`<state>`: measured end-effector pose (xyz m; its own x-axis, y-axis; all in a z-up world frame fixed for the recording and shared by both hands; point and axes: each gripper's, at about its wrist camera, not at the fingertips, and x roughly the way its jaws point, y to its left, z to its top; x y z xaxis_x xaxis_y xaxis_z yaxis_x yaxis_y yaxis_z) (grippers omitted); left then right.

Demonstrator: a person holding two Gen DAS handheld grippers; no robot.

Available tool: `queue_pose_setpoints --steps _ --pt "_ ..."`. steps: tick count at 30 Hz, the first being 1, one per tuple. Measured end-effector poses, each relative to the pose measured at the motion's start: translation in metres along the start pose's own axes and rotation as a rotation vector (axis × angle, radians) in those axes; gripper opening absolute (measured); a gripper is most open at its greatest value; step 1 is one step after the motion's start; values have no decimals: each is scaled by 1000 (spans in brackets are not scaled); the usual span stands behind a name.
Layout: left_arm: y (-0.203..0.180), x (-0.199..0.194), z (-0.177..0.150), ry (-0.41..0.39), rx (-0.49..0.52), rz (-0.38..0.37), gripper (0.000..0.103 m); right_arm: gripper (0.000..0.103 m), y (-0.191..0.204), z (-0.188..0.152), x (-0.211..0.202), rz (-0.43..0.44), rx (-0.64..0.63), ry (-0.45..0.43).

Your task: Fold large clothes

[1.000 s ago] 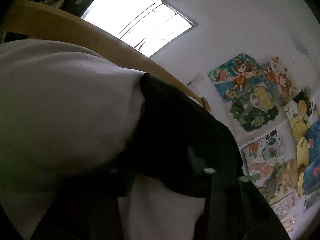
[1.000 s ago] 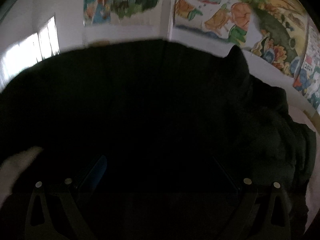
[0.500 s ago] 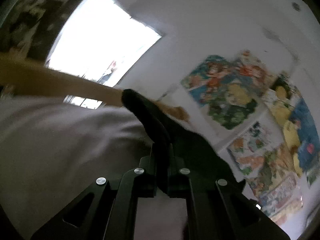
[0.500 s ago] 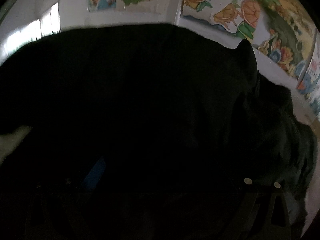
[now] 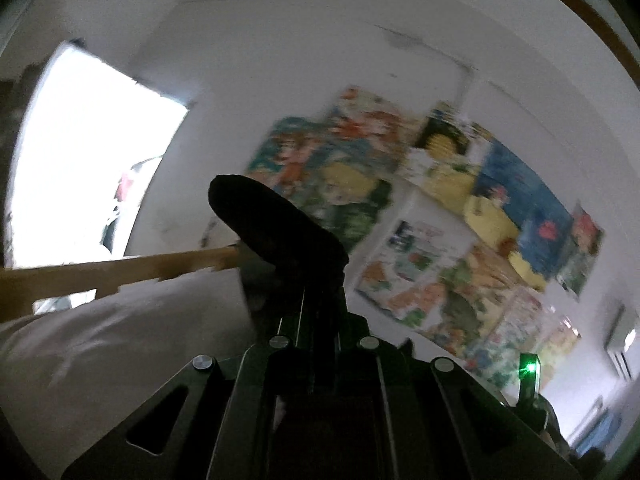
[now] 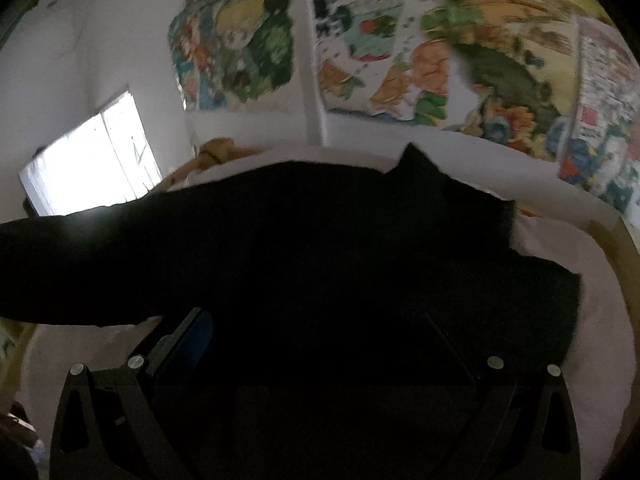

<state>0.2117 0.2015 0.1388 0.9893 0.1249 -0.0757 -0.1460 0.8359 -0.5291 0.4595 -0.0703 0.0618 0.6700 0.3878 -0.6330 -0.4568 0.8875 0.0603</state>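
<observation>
A black garment point(image 6: 320, 248) lies spread over a white bed sheet point(image 6: 600, 304) in the right wrist view. My right gripper point(image 6: 316, 328) has its fingers wide apart, with the dark cloth draped over them and hiding the tips. In the left wrist view my left gripper point(image 5: 318, 304) is shut on a fold of the black garment point(image 5: 276, 220), which sticks up past the fingertips above the white sheet point(image 5: 120, 344).
A wooden bed rail point(image 5: 120, 268) runs behind the sheet, and shows at the right edge in the right wrist view point(image 6: 624, 264). Colourful posters point(image 6: 384, 60) cover the white wall. A bright window point(image 5: 80, 152) is at the left.
My left gripper has lifted and tilted upward with the pinched black cloth. In the right wrist view the garment has drawn back, showing more wall and sheet.
</observation>
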Motion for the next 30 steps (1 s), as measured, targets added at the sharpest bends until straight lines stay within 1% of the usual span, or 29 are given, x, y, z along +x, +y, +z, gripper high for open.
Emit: queue_pose_setpoints --steps 2,4,6,7,9,10,12,14,16,18,19,20,21,22,24,27,28,30 --pt "-26 9 6 15 39 -42 4 103 -11 0 -12 3 3 3" --pt "-64 20 10 43 109 -109 4 103 -20 -3 -21 16 27 -3" --pt "-96 30 13 89 160 -186 4 103 -37 -6 -30 63 81 -3" --pt "-117 39 13 136 176 -256 4 103 -42 -7 -35 78 101 -9" --pt "-149 52 8 205 200 -344 4 103 -62 -8 -44 144 163 -32" --pt "-166 60 3 237 220 -375 4 103 -69 -9 -48 168 184 -37" --pt "-195 73 -7 282 263 -404 4 103 -92 -13 -54 240 254 -50" --pt "-228 92 -26 329 316 -413 4 103 -110 -16 -59 287 297 -59" --pt "-252 110 -47 369 354 -413 4 103 -127 -21 -65 311 328 -79" --pt "-281 130 -74 405 421 -395 4 103 -150 -28 -68 336 380 -103" --pt "-290 137 -86 416 459 -384 4 103 -162 -31 -69 332 407 -114" --pt "-303 147 -103 430 503 -376 4 103 -180 -37 -71 293 441 -129" --pt "-307 152 -119 446 532 -374 4 103 -189 -39 -71 267 455 -131" --pt "-323 166 -139 475 571 -372 4 103 -209 -44 -73 230 487 -136" --pt "-324 178 -175 522 607 -372 4 103 -240 -55 -75 204 561 -154" --pt "-329 201 -225 605 646 -369 3 103 -283 -77 -76 217 703 -175" --pt "-331 212 -244 634 652 -359 4 103 -292 -83 -74 224 734 -176" --pt "-323 224 -268 692 635 -352 4 103 -313 -99 -72 235 816 -178"
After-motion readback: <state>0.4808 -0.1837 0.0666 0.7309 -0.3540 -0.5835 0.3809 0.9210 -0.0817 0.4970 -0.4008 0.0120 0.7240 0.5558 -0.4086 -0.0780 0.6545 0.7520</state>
